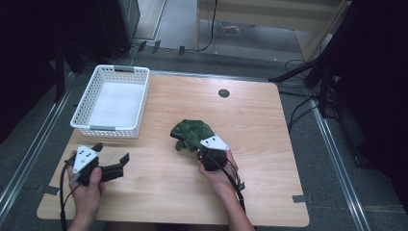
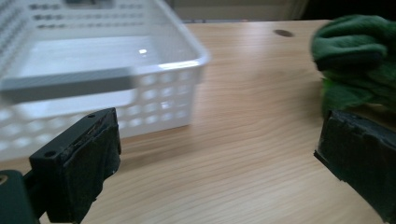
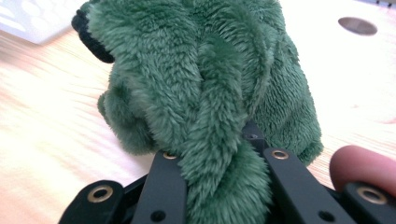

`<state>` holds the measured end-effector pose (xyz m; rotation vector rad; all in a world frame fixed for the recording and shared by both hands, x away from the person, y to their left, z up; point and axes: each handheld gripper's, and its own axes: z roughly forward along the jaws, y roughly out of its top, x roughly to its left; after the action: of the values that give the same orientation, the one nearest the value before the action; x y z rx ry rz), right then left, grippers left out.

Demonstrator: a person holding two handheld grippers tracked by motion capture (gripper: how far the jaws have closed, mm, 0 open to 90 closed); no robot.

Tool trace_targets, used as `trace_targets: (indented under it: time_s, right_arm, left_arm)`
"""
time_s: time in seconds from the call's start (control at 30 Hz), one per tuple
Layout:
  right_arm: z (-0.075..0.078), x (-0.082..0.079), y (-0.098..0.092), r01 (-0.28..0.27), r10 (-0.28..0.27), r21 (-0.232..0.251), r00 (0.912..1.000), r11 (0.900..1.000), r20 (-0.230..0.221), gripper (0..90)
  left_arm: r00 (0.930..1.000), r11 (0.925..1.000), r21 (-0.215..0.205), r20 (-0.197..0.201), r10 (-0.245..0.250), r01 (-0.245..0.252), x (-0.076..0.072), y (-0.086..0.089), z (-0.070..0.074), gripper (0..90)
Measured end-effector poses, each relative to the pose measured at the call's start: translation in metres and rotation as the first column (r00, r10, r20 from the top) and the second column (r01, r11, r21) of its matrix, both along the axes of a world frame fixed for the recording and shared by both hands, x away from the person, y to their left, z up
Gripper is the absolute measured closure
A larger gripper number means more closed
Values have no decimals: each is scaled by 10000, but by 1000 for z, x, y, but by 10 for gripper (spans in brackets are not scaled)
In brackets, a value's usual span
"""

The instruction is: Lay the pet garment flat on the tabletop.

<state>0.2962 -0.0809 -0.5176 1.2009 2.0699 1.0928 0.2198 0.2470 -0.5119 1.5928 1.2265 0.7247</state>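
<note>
High view: A wooden table (image 1: 250, 120) carries a white plastic basket (image 1: 111, 101) at its far left corner, with a white liner on its floor. A green plush cloth (image 1: 190, 133) lies bunched near the table's centre, well apart from the basket. The right gripper (image 1: 204, 150) is held by the right hand (image 1: 219, 171) and meets the near edge of the cloth. The left gripper (image 1: 113, 161) is held by the left hand (image 1: 86, 185) near the table's front left, just in front of the basket, with its jaws spread apart and nothing between them. A dark round hole (image 1: 223, 93) sits in the tabletop toward the far edge.

Left gripper view: The two black jaws stand wide apart over bare wood. The basket (image 2: 93, 79) is ahead on the left; the cloth (image 2: 355, 60) is ahead on the right, behind the right-hand jaw.

Right gripper view: The jaws are clamped on a twisted fold of the cloth (image 3: 201, 88), which rises between them and rests on the table beyond. A fingertip (image 3: 364, 168) shows at the lower right. The basket corner (image 3: 32, 18) appears at the upper left.
</note>
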Motion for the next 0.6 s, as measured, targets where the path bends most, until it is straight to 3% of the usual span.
trace_targets:
  time_s: [0.03,0.07,0.13,0.17,0.2,0.23,0.37,0.43,0.5,0.53,0.57,0.6]
  right_arm:
    - [0,0,0,0,0,0,10000,10000,0,789]
    - [6,-6,-1,-68,67,53,10000,10000,53,788]
    - [15,-23,-3,-289,288,107,9995,9995,115,787]
    - [15,-23,-3,-289,288,107,9995,9995,115,787]
    - [19,-40,-4,-440,440,179,9990,9989,-13,787]
    - [20,-48,-5,-438,442,216,9989,9988,-175,786]
    - [16,-76,-4,-513,499,-246,9973,9984,-544,768]
    - [10,-86,-5,-306,295,-225,9984,9993,-485,626]
    - [7,-90,-6,-273,266,-198,9990,9994,-362,376]
    - [7,-90,-6,-273,266,-198,9990,9994,-362,376]
    - [12,-92,-11,-646,670,399,9958,9971,-626,233]
    - [12,-92,-11,-646,670,399,9958,9971,-626,233]
  left_arm:
    - [10000,10000,0,0,0,0,0,0,0,0]
    - [9995,9995,130,28,-299,298,1,-10,4,0]
    - [9953,9954,-27,180,-953,954,1,-30,13,0]
    - [9953,9954,-27,180,-953,954,1,-30,13,0]
    - [9881,9876,-337,118,-1533,1536,0,-42,15,0]
    - [9831,9825,-366,95,-1826,1828,-2,-48,15,0]
    - [9686,9685,-175,-28,-2487,2486,-7,-65,8,0]
    - [9651,9652,22,-110,-2615,2616,-8,-70,1,0]
    - [9633,9637,-13,-279,-2671,2671,-6,-72,-7,0]
    - [9633,9637,-13,-279,-2671,2671,-6,-72,-7,0]
    - [9605,9618,-95,-519,-2735,2734,-2,-72,-14,0]
    - [9605,9618,-95,-519,-2735,2734,-2,-72,-14,0]
